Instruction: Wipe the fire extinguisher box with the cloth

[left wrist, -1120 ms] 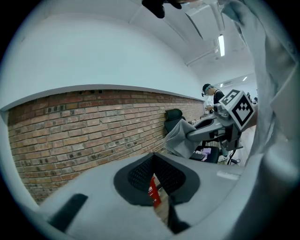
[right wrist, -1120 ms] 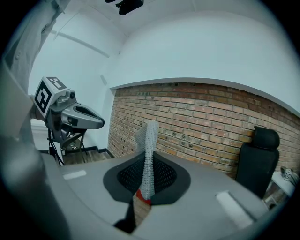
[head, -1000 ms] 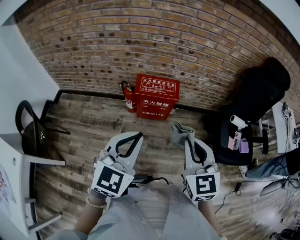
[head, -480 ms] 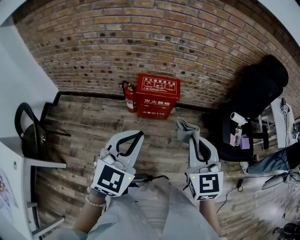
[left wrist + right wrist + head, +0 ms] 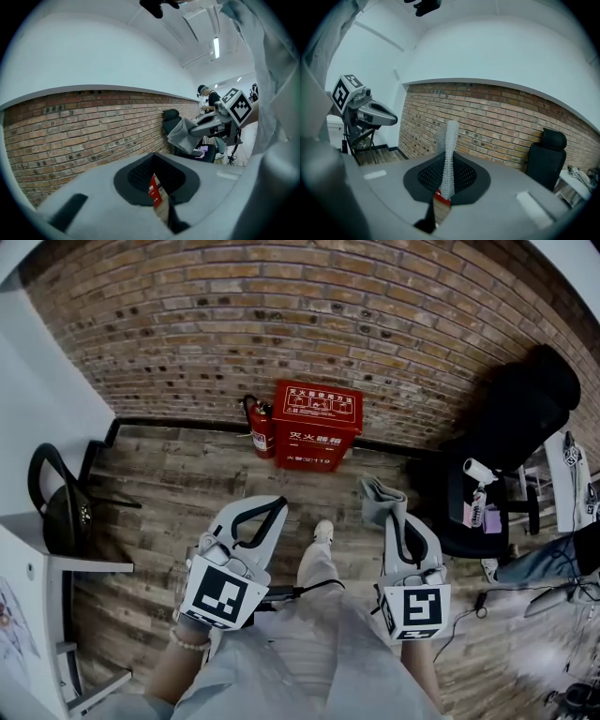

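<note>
**Cloth held, box ahead**

My right tool (image 5: 392, 524), lower right of the frame, is clamped on the grey cloth (image 5: 377, 501). My left tool (image 5: 265, 514), lower left, is closed and empty. The red fire extinguisher box (image 5: 317, 425) stands upper centre against the brick wall (image 5: 281, 315), well apart from both.

Fire extinguisher box (image 5: 316, 424): white print too small to read; through the slit between the closed jaws of the left tool (image 5: 267, 515), its own view shows only a red sliver. Cloth (image 5: 379, 502): near end hidden inside the right tool (image 5: 392, 520). Both forearms cut off by the near edge.
</note>
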A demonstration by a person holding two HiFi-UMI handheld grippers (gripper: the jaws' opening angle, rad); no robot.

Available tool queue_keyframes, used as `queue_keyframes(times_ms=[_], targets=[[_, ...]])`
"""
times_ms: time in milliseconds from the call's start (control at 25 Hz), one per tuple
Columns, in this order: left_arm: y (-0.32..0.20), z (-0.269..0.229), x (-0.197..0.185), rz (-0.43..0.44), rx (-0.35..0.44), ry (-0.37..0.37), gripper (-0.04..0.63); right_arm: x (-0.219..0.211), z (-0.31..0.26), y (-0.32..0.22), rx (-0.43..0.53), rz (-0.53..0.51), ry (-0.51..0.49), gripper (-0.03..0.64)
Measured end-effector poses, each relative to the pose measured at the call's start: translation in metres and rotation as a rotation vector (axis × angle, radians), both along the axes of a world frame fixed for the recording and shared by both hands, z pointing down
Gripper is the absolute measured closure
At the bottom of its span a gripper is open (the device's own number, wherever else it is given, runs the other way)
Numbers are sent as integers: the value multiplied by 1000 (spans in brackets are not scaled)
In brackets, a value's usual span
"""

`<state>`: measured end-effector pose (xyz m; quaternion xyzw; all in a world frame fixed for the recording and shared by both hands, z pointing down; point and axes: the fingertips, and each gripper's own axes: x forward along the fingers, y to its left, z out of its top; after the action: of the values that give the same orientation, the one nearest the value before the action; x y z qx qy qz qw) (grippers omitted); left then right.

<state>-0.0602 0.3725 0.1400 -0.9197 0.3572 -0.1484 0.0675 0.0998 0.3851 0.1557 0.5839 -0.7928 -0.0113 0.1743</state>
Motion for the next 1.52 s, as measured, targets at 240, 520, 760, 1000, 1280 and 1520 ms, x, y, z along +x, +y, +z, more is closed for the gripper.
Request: queue_keyframes(times_ms=[240,520,760,1000,1280,1520], targets=[[-33,9,11,-23,-7,-21,598,17,12,-43,-8,-19,-2,598],[-105,10,41,-36,0,-11,598,38,28,-123,-36,-74,-29,598],[-176,21,62,-83,-13,-14,598,43,37,-207,-58,-166,-31,598],[-244,27,84,-131,-34,-26,598,51,44,-277,-91,-250,-23,598],[-280,24,97,-176,-43,-39,598,64,47,-320,-116,-286,-29,598],[-290,26,94,-216,-55,-47,598,65,55,-328,-140,-302,-36,598]])
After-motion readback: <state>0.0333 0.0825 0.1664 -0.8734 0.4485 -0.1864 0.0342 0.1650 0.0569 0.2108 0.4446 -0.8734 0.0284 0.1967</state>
